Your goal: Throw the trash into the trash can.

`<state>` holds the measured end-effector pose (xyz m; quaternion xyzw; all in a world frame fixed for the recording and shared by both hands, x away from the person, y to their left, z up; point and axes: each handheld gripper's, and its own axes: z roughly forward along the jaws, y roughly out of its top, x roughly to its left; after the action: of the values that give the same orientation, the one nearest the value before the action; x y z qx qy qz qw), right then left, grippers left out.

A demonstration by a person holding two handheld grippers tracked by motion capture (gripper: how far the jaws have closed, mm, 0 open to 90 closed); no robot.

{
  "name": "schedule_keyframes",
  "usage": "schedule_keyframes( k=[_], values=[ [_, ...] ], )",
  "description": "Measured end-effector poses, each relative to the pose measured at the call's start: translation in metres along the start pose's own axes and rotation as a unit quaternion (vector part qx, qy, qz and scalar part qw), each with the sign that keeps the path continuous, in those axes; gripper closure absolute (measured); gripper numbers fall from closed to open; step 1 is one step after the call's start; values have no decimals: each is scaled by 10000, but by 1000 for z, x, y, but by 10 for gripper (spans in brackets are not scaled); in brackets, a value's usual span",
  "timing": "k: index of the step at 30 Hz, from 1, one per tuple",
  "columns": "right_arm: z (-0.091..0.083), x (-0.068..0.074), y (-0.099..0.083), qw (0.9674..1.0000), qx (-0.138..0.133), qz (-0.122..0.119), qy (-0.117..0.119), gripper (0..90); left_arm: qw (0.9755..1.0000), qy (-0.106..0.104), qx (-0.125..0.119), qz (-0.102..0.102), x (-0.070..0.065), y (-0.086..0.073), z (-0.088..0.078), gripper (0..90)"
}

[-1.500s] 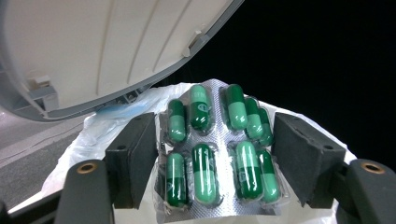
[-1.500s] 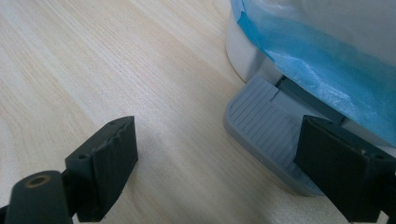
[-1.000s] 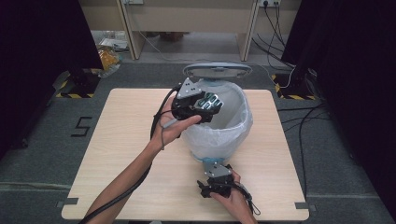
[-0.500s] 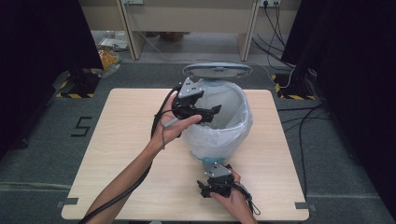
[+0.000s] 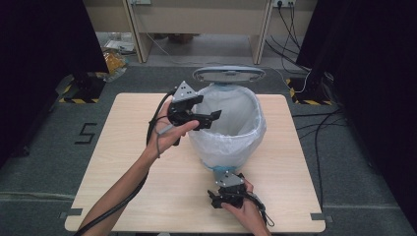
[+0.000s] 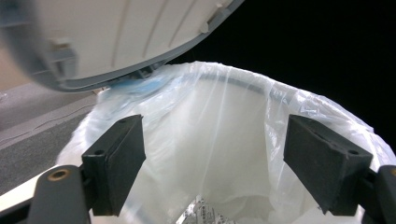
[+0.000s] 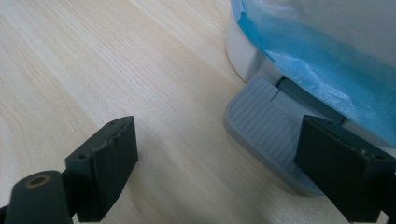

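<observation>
Bin (image 5: 231, 132) mid-table (image 5: 123, 162), lid (image 5: 228, 73) raised, white bag lining it. Left gripper (image 5: 204, 119) over rim, jaws spread, empty; scrap (image 6: 201, 214) inside. Right gripper (image 5: 221, 199) spread, low beside pedal (image 7: 266, 135), likely to work lid.

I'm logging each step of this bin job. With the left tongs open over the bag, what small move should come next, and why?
Probably draw the left tongs back from the bin. Their jaws are open and empty over the lined mouth, and a crumpled wrapper already lies inside. The lid is up, and the right tongs, open too, sit by the pedal.
</observation>
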<state>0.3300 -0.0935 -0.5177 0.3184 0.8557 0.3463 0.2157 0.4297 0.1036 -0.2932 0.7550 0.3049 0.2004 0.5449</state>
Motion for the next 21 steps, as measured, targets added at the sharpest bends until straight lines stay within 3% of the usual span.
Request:
schedule_keyframes(
  k=[7,13,21],
  values=[
    [0,0,0,10000,-8,-6,1,132,9997,144,-160,-94,21,-14,-27,194],
    [0,0,0,10000,-8,-5,-2,133,9986,303,-299,-303,42,-26,-48,193],
    [0,0,0,10000,-5,-7,6,133,9975,535,-288,-358,58,-43,-63,194]
  ],
)
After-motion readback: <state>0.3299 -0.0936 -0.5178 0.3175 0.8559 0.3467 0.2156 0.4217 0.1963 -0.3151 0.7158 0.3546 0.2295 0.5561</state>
